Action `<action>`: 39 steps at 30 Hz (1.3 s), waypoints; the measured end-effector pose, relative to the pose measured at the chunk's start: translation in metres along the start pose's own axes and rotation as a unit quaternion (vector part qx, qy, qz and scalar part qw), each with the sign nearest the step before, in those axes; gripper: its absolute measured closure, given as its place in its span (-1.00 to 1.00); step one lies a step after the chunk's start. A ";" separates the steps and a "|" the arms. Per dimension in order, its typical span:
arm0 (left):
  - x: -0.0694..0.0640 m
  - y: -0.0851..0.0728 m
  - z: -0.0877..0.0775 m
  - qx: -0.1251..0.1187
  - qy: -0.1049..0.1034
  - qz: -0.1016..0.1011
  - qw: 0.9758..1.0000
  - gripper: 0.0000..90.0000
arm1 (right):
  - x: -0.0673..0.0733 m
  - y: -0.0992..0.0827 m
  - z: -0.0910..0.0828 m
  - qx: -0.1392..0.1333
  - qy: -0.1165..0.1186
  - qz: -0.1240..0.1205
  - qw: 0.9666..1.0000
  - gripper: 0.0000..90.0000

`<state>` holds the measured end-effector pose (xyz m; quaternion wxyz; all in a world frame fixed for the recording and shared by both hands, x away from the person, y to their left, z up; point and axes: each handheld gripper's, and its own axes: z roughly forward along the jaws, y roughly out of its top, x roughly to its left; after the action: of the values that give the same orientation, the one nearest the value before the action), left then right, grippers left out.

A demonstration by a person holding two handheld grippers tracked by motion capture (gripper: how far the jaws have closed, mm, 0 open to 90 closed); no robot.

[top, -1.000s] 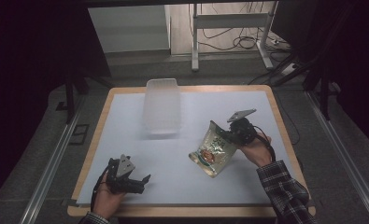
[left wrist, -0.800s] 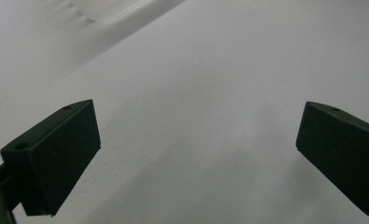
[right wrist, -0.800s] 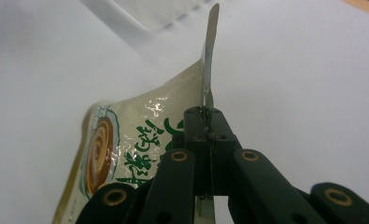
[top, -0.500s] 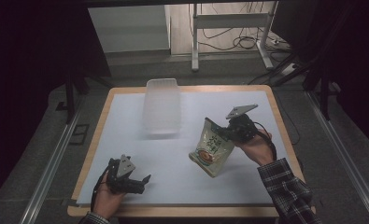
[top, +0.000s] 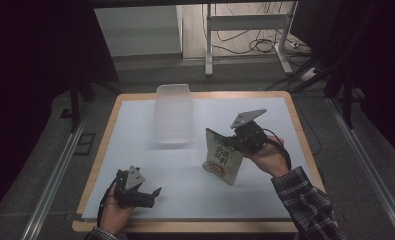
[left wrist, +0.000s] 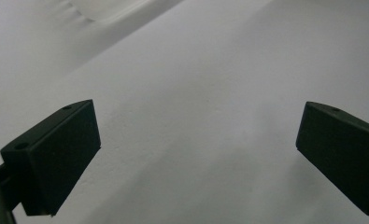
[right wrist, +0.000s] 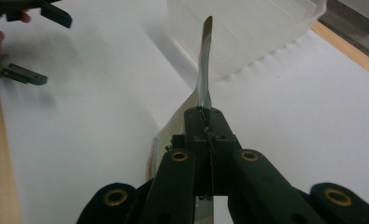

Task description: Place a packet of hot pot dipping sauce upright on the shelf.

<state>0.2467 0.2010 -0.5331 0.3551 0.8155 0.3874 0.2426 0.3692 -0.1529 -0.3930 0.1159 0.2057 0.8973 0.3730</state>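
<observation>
One table (top: 135,115) covered in white; one clear plastic tub (top: 173,113) toward its far edge; one snack packet (top: 222,161) hanging above the surface, right of centre, near the tub; two grippers; the right gripper (top: 228,142) has its jaws clamped tight on the packet's top edge; the left gripper (top: 155,194) rests near the front edge, jaws spread wide, holding nothing.

The right gripper (top: 228,142), its jaws clamped on the top edge of the flat green-and-white printed snack pouch (top: 222,161), is higher now. The pouch, earlier lying tilted on the white surface (top: 285,125), hangs nearly upright, just above it.
</observation>
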 end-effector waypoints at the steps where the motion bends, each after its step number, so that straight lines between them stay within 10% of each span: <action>1: 0.000 0.000 0.000 0.000 0.000 0.000 1.000 -1.00 | 0.002 0.002 -0.001 0.000 0.001 -0.004 1.000 0.98; 39: -0.002 0.000 0.000 0.007 -0.002 0.007 1.000 -1.00 | -0.052 0.049 0.004 -0.045 -0.027 0.014 0.999 0.98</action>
<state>0.2460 0.1994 -0.5334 0.3483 0.8213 0.3825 0.2405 0.4308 -0.1432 -0.3582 0.1444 0.2229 0.8732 0.4087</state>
